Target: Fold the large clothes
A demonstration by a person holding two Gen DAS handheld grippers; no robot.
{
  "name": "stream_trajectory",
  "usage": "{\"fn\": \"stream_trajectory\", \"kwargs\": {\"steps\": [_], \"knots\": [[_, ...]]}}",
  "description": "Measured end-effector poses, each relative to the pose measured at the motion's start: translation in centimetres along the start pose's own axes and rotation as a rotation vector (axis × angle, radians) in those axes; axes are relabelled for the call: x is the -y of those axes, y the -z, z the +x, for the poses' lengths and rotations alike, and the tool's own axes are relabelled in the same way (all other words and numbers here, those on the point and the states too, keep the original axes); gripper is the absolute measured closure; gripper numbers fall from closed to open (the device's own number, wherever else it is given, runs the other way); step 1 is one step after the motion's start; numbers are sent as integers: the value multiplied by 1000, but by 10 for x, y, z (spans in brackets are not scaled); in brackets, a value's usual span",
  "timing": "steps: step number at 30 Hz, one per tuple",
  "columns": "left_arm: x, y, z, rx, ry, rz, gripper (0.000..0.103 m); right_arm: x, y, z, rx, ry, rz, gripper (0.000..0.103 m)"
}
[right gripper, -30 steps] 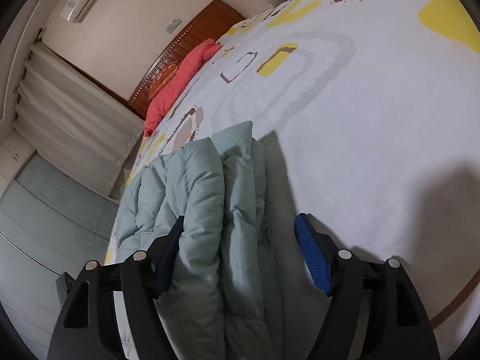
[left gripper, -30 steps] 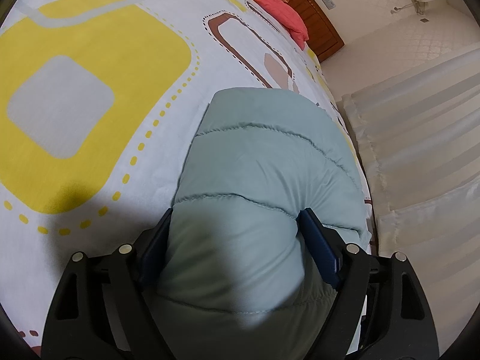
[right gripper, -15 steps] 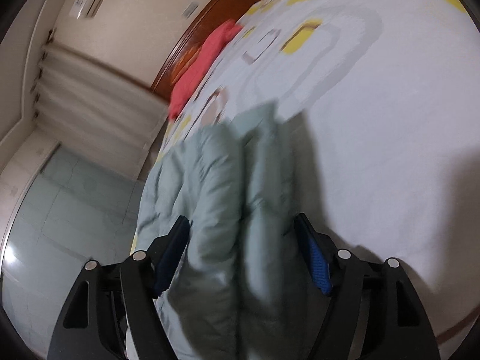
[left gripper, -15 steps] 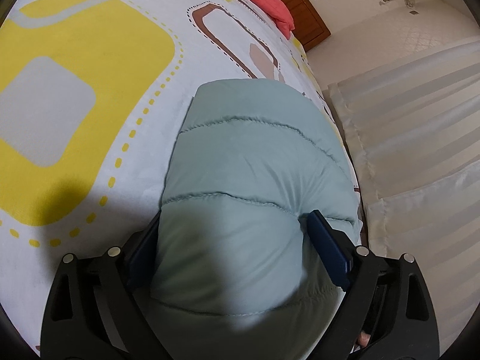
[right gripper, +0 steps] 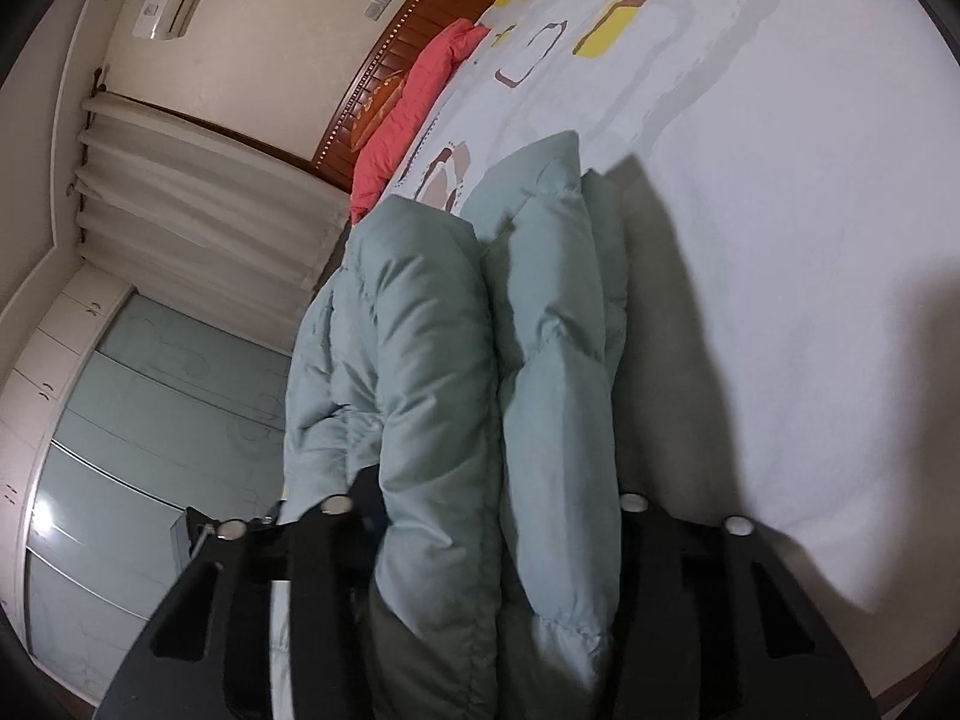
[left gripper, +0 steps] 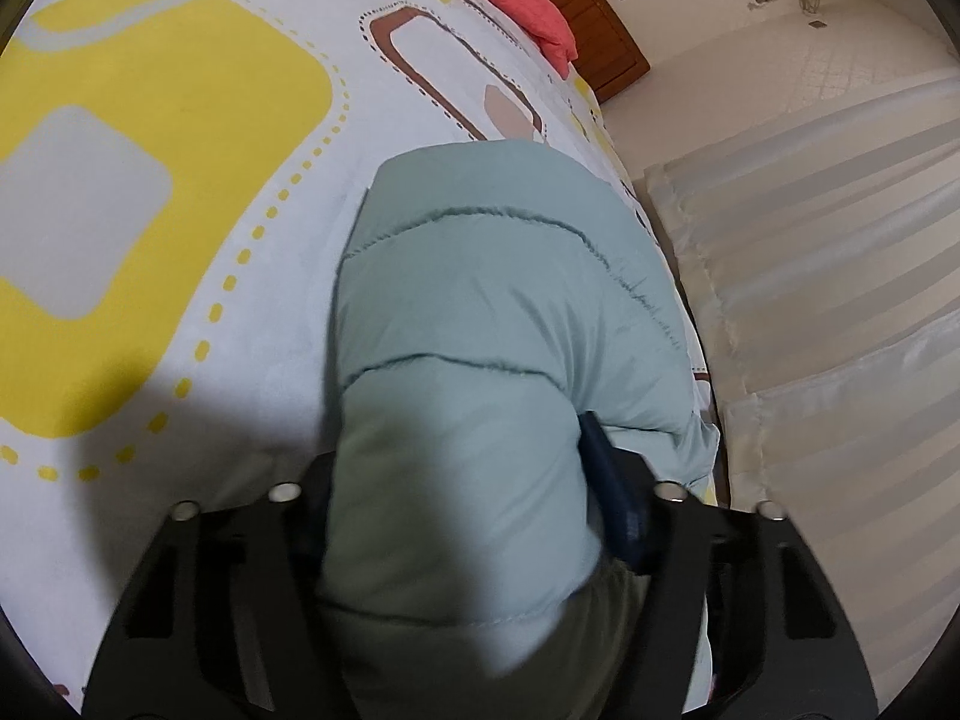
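**Pale green quilted jacket gripped by both grippers over the patterned bed**

The pale green-blue puffy quilted jacket (left gripper: 480, 324) fills the middle of the left wrist view. It is soft and thickly padded, crossed by stitched seams that split it into rounded, bulging bands, with a smooth, slightly matte shell. It lies on the near right part of the bed, close to the bed's right edge. The left gripper (left gripper: 462, 510), black with dark blue pads, has its jaws clamped on a fat roll of the jacket, the padding swelling out between and over the fingers.

Left of the jacket spreads the white bedsheet (left gripper: 198, 276), printed with large yellow rounded squares, dotted outlines and brown loops. At the far end lies a coral-red quilted pillow (left gripper: 516, 0) against a brown wooden headboard (left gripper: 600, 42). To the right hang pale, pleated curtains (left gripper: 840, 276).

In the right wrist view, the jacket (right gripper: 420, 360) shows as two thick folded layers standing side by side, wrinkled and puffy. The right gripper (right gripper: 486, 516) has its jaws closed against these layers, squeezing both between its black fingers. Farther right the bedsheet (right gripper: 780, 240) lies smooth and mostly white, with shadows across it.
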State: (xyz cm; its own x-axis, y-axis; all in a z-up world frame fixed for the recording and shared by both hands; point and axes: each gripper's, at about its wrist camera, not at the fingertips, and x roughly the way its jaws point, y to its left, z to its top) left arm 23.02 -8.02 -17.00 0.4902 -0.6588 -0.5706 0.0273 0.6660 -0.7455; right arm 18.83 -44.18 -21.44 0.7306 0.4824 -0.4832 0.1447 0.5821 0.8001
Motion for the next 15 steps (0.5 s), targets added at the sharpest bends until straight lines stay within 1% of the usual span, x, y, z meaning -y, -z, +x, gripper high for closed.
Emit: {"fn": "stream_trajectory", "kwargs": {"steps": [1, 4, 6, 9, 12, 15], "knots": [[1, 1, -3, 11, -1, 2, 50, -1, 1, 0, 5, -5, 2, 67], [5, 1, -11, 33, -5, 20, 57, -10, 6, -2, 28, -17, -8, 72], [6, -3, -18, 45, -2, 21, 57, -20, 6, -2, 37, -34, -20, 74], [0, -16, -37, 78, 19, -13, 57, -37, 5, 4, 32, -63, -52, 75], [-3, -31, -58, 124, 25, -19, 57, -62, 3, 22, 12, -98, -85, 75], [-11, -51, -83, 175, 9, -23, 57, -86, 1, 43, -13, -130, -112, 75]]}}
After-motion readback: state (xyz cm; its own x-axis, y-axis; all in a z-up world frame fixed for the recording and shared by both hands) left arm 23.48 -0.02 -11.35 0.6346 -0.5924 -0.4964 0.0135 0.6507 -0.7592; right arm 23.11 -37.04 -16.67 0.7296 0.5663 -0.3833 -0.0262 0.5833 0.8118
